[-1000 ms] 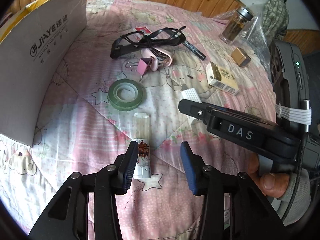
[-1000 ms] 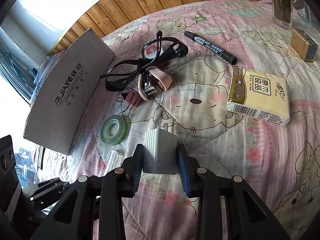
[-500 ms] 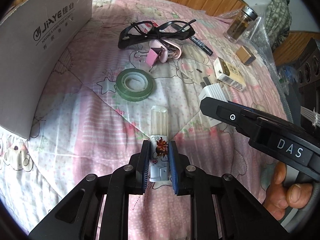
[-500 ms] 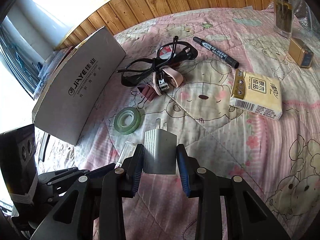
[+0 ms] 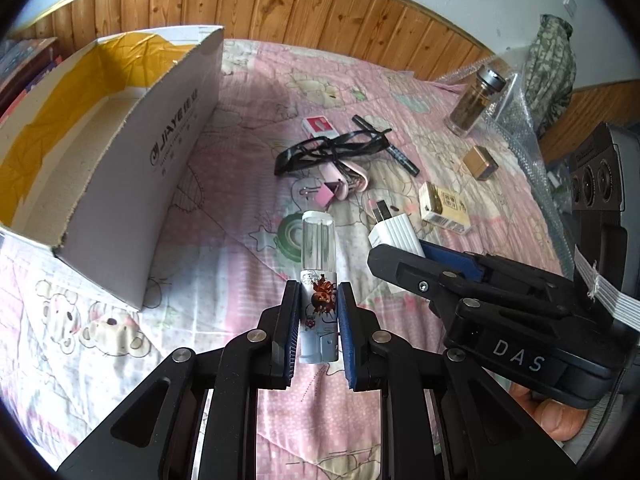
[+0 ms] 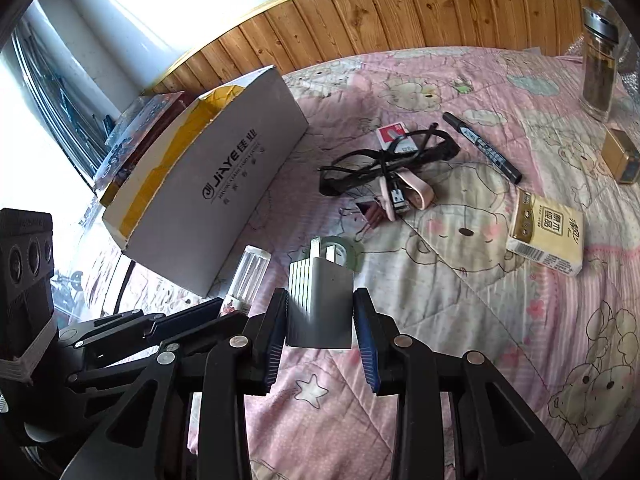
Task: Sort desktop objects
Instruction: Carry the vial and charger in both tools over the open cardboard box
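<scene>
One cardboard box (image 5: 168,168), one pair of glasses (image 5: 332,148), one marker (image 5: 396,152), one tape roll (image 5: 290,236), one tissue pack (image 5: 446,208), one jar (image 5: 474,100) (at one o'clock), one charger (image 6: 320,304), one lighter (image 5: 320,280).

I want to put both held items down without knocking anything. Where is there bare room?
Bare quilt lies near the camera, below the tissue pack, and inside the box. It is crowded around the glasses, tape and marker.
</scene>
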